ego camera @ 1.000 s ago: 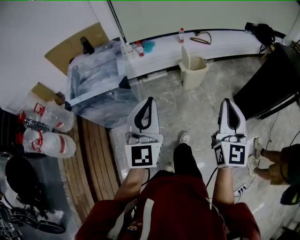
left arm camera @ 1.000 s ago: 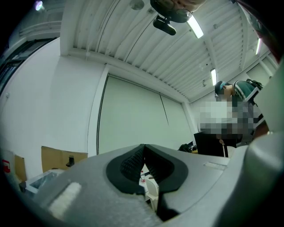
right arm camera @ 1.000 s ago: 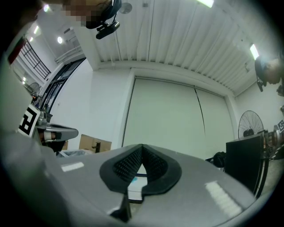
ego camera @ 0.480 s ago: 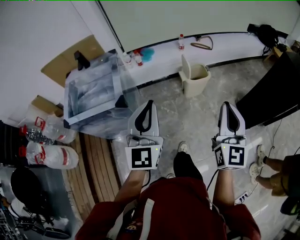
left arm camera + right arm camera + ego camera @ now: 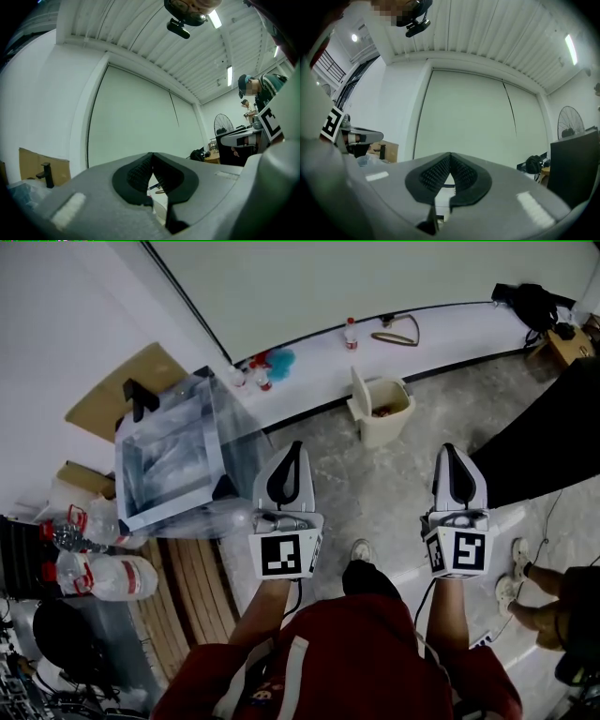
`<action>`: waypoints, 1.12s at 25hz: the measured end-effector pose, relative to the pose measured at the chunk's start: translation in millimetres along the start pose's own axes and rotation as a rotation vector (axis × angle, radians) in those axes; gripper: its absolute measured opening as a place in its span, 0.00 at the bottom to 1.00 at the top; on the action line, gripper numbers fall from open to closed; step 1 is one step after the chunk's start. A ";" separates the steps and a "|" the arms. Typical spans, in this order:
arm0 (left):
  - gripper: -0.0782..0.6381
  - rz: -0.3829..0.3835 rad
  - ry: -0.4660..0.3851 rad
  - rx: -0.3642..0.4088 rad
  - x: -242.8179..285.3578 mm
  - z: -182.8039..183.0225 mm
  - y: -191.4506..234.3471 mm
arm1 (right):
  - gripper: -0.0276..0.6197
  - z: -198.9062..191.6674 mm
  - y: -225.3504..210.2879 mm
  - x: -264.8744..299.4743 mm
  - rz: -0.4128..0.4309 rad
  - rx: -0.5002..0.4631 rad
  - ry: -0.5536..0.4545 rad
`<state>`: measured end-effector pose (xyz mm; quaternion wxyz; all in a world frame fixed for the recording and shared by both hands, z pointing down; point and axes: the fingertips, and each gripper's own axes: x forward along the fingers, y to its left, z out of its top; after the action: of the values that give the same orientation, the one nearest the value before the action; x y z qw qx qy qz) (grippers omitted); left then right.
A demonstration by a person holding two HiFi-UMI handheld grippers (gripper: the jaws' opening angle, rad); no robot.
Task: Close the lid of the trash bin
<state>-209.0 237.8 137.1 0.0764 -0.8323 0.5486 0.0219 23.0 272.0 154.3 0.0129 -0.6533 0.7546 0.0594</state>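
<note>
The beige trash bin (image 5: pixel 384 411) stands on the grey floor against the white ledge, some way ahead of both grippers. Its lid (image 5: pixel 358 390) stands upright on the bin's left side, and something small and red lies inside. My left gripper (image 5: pixel 292 448) is held out level, shut and empty, pointing to the left of the bin. My right gripper (image 5: pixel 450 451) is level too, shut and empty, pointing to the right of it. In the left gripper view the left gripper (image 5: pixel 152 155) has its pads pressed together. The right gripper (image 5: pixel 450 155) looks the same in its own view.
A clear plastic box (image 5: pixel 169 460) sits at the left, with large water bottles (image 5: pixel 98 576) and wooden slats (image 5: pixel 192 568) near it. A black draped table (image 5: pixel 553 442) fills the right. A small bottle (image 5: pixel 351 332) stands on the white ledge (image 5: pixel 309 357). Another person's feet (image 5: pixel 520 568) are at right.
The bin has drifted down and left in the head view, nearer to me. The clear box has slid left. Both grippers keep their place in the view, still shut.
</note>
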 end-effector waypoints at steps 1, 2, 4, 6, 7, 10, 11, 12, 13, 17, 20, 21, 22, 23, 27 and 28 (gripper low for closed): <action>0.12 -0.001 0.002 -0.001 11.4 -1.6 -0.6 | 0.04 -2.1 -5.8 9.1 0.000 0.000 0.004; 0.12 -0.003 0.006 -0.002 23.0 -3.5 -1.1 | 0.04 -3.8 -11.6 18.3 0.001 -0.001 0.007; 0.12 -0.006 0.007 -0.003 47.0 -5.6 -2.7 | 0.04 -6.6 -24.4 36.4 -0.001 -0.004 0.011; 0.12 -0.009 0.006 -0.003 70.0 -7.2 -6.5 | 0.04 -10.5 -38.8 52.8 -0.004 -0.002 0.015; 0.12 -0.012 0.010 -0.003 80.2 -9.3 -9.0 | 0.04 -13.1 -46.0 60.1 -0.005 0.000 0.018; 0.12 -0.017 0.019 0.001 105.3 -15.4 -17.1 | 0.04 -20.9 -65.3 77.8 -0.007 0.007 0.022; 0.12 -0.016 0.017 0.004 112.3 -16.1 -19.2 | 0.04 -23.4 -70.7 82.6 -0.007 0.009 0.022; 0.12 -0.015 0.017 0.006 118.6 -17.1 -20.7 | 0.04 -26.0 -75.4 87.0 -0.008 0.012 0.022; 0.12 -0.014 0.018 0.008 124.2 -18.5 -21.9 | 0.04 -28.8 -79.4 90.7 -0.010 0.015 0.023; 0.12 -0.018 0.027 0.013 144.8 -24.4 -24.1 | 0.04 -37.0 -91.8 104.9 -0.016 0.027 0.032; 0.12 -0.021 0.041 0.013 157.8 -30.4 -24.9 | 0.04 -41.1 -98.4 115.6 -0.016 0.032 0.037; 0.12 -0.023 0.045 0.012 161.8 -32.7 -25.2 | 0.04 -43.3 -100.5 118.9 -0.018 0.035 0.038; 0.12 -0.027 0.048 0.012 165.7 -35.2 -25.5 | 0.04 -45.6 -102.3 121.9 -0.021 0.037 0.040; 0.12 -0.032 0.051 0.011 169.6 -37.9 -25.3 | 0.04 -48.0 -103.6 125.0 -0.025 0.038 0.042; 0.12 -0.045 0.053 0.008 190.0 -49.6 -16.4 | 0.04 -55.4 -105.0 145.6 -0.030 0.034 0.045; 0.12 -0.045 0.051 0.001 197.0 -52.4 -13.2 | 0.04 -56.2 -105.5 153.0 -0.028 0.030 0.043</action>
<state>-121.2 55.8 166.4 0.0634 -0.8446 0.5316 -0.0012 108.1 100.7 187.5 0.0071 -0.6645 0.7465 0.0338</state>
